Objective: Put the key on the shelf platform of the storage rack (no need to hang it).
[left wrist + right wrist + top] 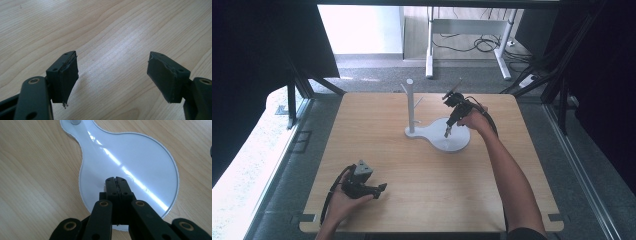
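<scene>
Wooden table (427,170): light grain, bare at the near side. White stand (451,141): round base at centre-right, upright post (410,105) with pegs. Right gripper (447,131): jaws pressed together, empty, tips over the base. Left gripper (382,187): jaws wide apart, empty, near-left.

High cam's looking down and fwd over the table (422,180). Each gripper cam's peering along its jaws, close to wood; right one shares the white base (130,157) (447,137).

One white stand (439,134); two tools, left (382,188), right (446,133).
</scene>
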